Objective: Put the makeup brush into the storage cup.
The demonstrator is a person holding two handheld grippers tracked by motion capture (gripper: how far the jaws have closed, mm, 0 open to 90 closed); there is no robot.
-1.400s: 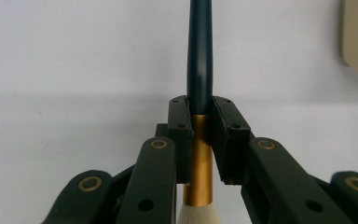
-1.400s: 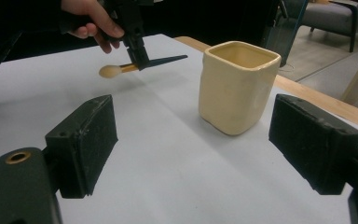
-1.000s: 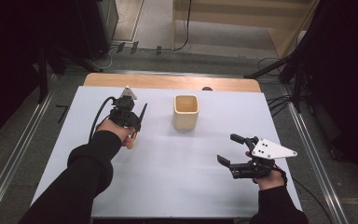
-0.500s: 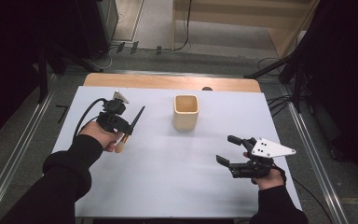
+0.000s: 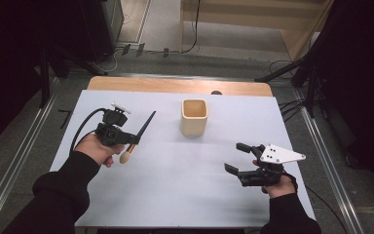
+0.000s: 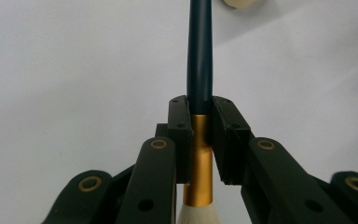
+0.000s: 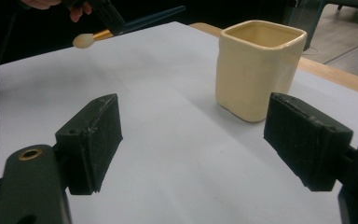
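Observation:
A brush [image 5: 141, 130] with a dark handle, gold ferrule and pale bristle head is held off the white table sheet at the left. My left gripper [image 5: 132, 142] is shut on it; in the left gripper view the jaws clamp the gold ferrule [image 6: 200, 140] and the handle [image 6: 199, 65] points away. A cream square cup [image 5: 195, 117] stands upright at the middle back, seen also in the right gripper view [image 7: 257, 65]. My right gripper [image 5: 236, 157] rests low at the front right, open with nothing between its pads [image 7: 93, 140]. The held brush [image 7: 103, 33] shows far off there.
The white sheet [image 5: 175, 195] covers a wooden table whose bare edge [image 5: 175, 86] runs along the back. Metal rails [image 5: 19, 161] flank both sides, and cables lie on the floor behind. Bare sheet lies between the two hands.
My left hand has carried the brush leftward and toward the near side, slightly higher. The right gripper and the cup have stayed put.

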